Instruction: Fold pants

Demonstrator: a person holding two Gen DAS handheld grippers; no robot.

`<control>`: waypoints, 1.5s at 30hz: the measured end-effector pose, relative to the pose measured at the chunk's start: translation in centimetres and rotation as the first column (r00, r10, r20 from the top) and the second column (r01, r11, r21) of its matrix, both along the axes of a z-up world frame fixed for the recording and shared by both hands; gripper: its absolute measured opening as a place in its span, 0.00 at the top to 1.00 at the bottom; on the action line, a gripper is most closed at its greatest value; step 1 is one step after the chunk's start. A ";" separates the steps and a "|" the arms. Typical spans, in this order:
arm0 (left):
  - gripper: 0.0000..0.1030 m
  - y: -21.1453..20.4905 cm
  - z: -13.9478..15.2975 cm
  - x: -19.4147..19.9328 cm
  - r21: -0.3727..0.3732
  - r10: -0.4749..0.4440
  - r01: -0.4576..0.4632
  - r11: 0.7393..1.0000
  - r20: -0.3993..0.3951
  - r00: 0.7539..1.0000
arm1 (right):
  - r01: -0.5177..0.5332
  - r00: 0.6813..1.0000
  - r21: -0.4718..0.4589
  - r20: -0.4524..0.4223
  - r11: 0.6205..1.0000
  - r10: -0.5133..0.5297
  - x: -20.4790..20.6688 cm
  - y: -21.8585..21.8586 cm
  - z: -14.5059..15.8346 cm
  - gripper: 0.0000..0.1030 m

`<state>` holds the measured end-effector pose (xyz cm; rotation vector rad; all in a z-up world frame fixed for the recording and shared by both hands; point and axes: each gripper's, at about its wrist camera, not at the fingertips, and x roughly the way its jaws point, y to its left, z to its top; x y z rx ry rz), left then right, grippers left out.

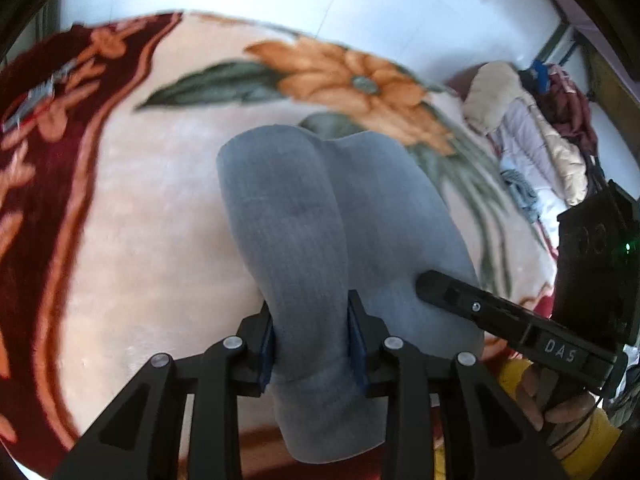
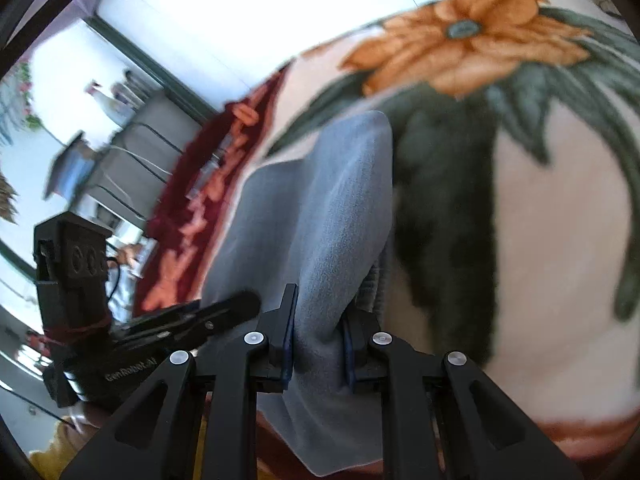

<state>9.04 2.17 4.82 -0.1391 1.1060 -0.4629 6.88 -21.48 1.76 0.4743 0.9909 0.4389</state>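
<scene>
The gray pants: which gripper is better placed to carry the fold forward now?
Neither alone, probably: both already clamp the gray pants. The left gripper holds a thick bunch of them; the right gripper holds a thinner one. They sit side by side above the flowered blanket, so they should move together.

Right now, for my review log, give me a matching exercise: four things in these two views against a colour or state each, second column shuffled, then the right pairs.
Things:
1. pants
2. big flower on the blanket
3. blanket border
4. left tongs

Colour or state:
A. dark red
B. grey, bunched between both tongs
C. clamped on cloth
D. orange

Pairs: 1-B, 2-D, 3-A, 4-C. The right tongs grip the pants too.
</scene>
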 end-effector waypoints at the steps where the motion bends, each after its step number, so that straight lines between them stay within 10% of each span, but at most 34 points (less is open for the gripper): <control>1: 0.64 0.3 -0.6 0.2 -0.007 0.004 -0.004 1.000 -0.017 1.000 | 0.003 1.000 -0.007 0.004 1.000 -0.003 0.0 -0.1 -0.2 0.81; 6: 0.51 0.4 -0.7 -0.2 0.011 0.009 -0.009 1.000 0.006 1.000 | 0.011 1.000 -0.041 0.002 0.999 -0.011 0.2 -1.0 0.1 0.75; 18: 0.55 -0.1 4.9 -2.6 0.055 0.050 -0.060 0.997 0.168 0.984 | 0.034 0.989 -0.125 0.150 0.992 -0.015 -2.7 -0.8 5.9 0.75; 21: 0.76 -1.1 3.9 -2.4 0.081 0.024 -0.035 0.996 0.136 0.990 | -0.026 0.990 -0.131 0.132 0.991 0.043 -2.7 0.7 5.4 0.75; 32: 0.77 -1.9 -0.3 -3.0 0.130 0.023 -0.029 0.991 0.043 0.999 | -0.100 0.995 -0.268 -0.009 0.958 0.101 -2.4 1.5 0.4 0.78; 45: 0.76 -0.7 2.3 -1.2 0.052 0.087 -0.091 0.994 0.074 0.993 | -0.053 0.997 -0.262 0.040 0.964 0.066 0.7 1.0 4.5 0.77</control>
